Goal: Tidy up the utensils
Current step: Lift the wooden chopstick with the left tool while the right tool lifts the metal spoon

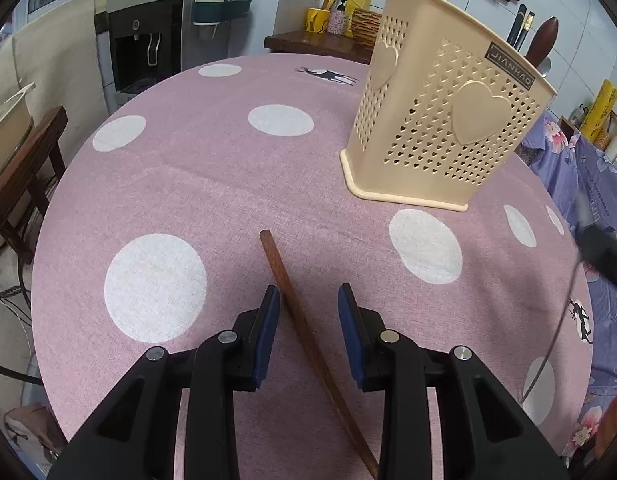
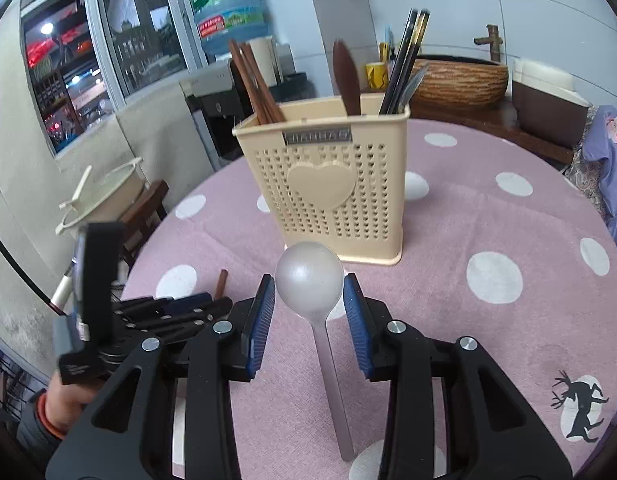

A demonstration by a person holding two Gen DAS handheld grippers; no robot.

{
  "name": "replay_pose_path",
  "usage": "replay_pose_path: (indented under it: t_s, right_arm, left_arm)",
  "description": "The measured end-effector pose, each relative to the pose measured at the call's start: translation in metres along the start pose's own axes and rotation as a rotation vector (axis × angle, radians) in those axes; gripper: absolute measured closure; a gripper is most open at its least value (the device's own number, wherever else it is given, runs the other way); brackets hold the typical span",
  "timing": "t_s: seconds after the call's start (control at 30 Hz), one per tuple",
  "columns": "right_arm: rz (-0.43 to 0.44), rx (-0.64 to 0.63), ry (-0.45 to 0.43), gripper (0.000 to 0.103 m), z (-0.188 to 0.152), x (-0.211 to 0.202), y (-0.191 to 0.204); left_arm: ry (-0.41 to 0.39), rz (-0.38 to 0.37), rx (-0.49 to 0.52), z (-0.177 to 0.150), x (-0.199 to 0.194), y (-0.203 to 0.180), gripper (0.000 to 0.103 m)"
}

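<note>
1. The left gripper (image 1: 308, 300) hangs low over the counter (image 1: 196, 184) with its blue-padded fingers (image 1: 268, 332) spread wide, gripping nothing.
2. A brown wooden chopstick (image 1: 304, 328) lies flat on the cloth between those fingers, running slantwise; it passes just beside the left pad, and contact cannot be told.
3. The right gripper (image 2: 308, 304) also has its fingers (image 2: 358, 324) wide apart, holding nothing.
4. A silvery metal spoon (image 2: 310, 280) lies between them, its round bowl dome-side up at the fingertips and its straight handle running back toward the camera.
5. Beyond the spoon stands an upright cream plastic utensil holder (image 2: 328, 184), perforated with small hearts and carrying a large raised heart.
6. It holds brown chopsticks (image 2: 254, 84) on one side, a dark wooden spoon (image 2: 346, 76) in the middle and black chopsticks (image 2: 406, 60) on the other.
7. The counter wears a pink cloth with white dots.
</note>
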State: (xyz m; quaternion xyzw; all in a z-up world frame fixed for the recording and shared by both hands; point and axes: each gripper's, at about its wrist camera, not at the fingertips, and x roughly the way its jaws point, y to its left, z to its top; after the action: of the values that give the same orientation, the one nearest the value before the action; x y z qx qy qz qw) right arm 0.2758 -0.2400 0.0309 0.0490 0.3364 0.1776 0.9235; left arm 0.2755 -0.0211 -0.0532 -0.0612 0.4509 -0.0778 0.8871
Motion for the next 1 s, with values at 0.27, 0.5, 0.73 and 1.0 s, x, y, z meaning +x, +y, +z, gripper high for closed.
replay_pose_path:
  t_s: [0.27, 0.5, 0.73, 1.0]
  right_arm:
    - [0.017, 0.007, -0.062, 0.067, 0.002, -0.023, 0.004]
    - [0.008, 0.014, -0.067, 0.067, -0.003, -0.023, 0.004]
    - [-0.012, 0.008, -0.079, 0.067, -0.005, -0.025, 0.005]
    - [-0.015, 0.016, -0.076, 0.067, -0.006, -0.024, 0.004]
  left_arm:
    - [0.007, -0.005, -0.016, 0.008, 0.005, 0.002, 0.077]
    - [0.007, -0.026, -0.036, 0.012, 0.011, 0.001, 0.094]
    - [-0.015, -0.047, -0.042, 0.015, 0.007, -0.004, 0.102]
    - [-0.049, -0.039, -0.032, 0.022, -0.006, -0.009, 0.102]
